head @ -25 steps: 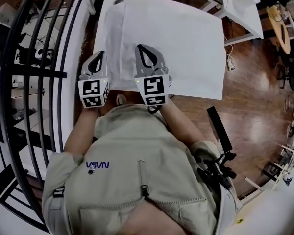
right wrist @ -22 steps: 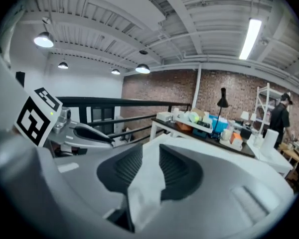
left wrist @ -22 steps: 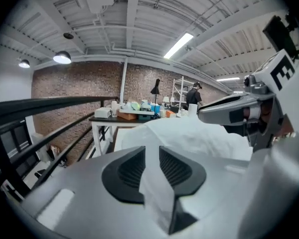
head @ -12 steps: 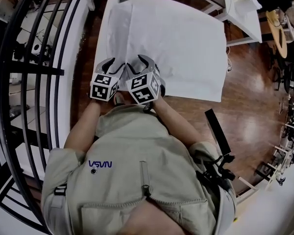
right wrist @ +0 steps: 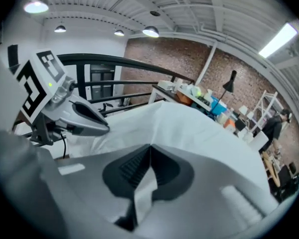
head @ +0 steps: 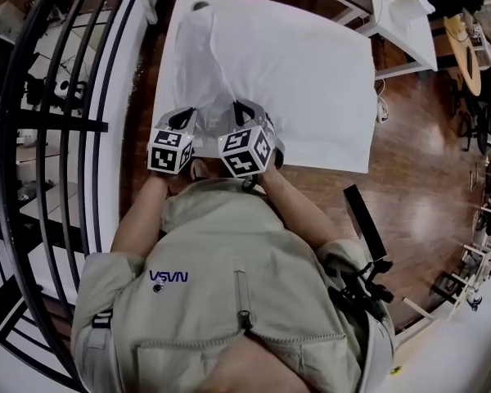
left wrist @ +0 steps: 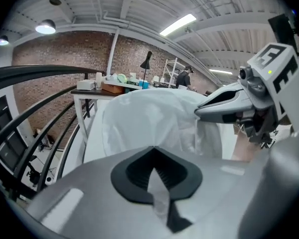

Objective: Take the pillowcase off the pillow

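Observation:
A pillow in a white pillowcase point(head: 203, 64) lies lengthwise along the left side of the white table point(head: 319, 72). Both grippers sit side by side at its near end. My left gripper point(head: 192, 115) has just closed and is shut on a fold of the pillowcase point(left wrist: 149, 118), and a strip of cloth shows between its pads point(left wrist: 157, 180). My right gripper point(head: 244, 110) has just closed as well, with pillowcase point(right wrist: 189, 128) cloth pinched in its jaws point(right wrist: 144, 179). The cloth bunches up between the two. Each gripper shows in the other's view: right point(left wrist: 205, 111), left point(right wrist: 100, 127).
A black curved railing point(head: 65, 97) runs close along the table's left side. Wooden floor point(head: 425, 154) lies to the right, with a second white table point(head: 405, 15) at the far right. A small dark object point(head: 200, 6) sits at the table's far left corner.
Both grippers came down and together onto the pillow's near end, opened and shut on the pillowcase. The cloth there now stands bunched between them.

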`<state>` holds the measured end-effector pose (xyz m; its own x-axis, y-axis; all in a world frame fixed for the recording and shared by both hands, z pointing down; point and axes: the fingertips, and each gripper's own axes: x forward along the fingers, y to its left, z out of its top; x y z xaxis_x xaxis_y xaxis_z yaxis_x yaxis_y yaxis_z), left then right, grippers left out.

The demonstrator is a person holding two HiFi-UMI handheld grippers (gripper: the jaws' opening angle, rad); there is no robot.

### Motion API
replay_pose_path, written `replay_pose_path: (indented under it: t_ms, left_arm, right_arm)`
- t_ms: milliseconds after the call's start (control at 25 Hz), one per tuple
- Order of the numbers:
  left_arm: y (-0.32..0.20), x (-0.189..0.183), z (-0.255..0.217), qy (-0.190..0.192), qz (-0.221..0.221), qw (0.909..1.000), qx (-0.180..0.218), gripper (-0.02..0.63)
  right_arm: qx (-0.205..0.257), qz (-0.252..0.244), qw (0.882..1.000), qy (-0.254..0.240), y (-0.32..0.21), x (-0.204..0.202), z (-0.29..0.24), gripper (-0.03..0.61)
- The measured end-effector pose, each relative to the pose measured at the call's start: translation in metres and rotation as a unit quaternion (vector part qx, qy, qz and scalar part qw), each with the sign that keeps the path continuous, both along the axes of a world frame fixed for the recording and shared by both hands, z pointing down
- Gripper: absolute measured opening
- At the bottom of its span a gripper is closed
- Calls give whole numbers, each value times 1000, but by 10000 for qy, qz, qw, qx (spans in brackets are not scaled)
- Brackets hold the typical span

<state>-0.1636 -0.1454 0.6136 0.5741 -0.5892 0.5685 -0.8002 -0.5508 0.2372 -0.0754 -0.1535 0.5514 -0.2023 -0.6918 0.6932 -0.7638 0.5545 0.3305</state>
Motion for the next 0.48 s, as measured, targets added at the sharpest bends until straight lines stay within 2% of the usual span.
replay_pose_path:
  t_ms: [200,480]
  left_arm:
    - [-2,-19,-3,-60,-443,9990,63,6]
    - [0,-6,-10,-63,-541,9985,109,6]
  right_arm:
    - [250,651,9970,-326,-5,47,-19,5]
    - [415,1413,9864,-737,4,104,-34,5]
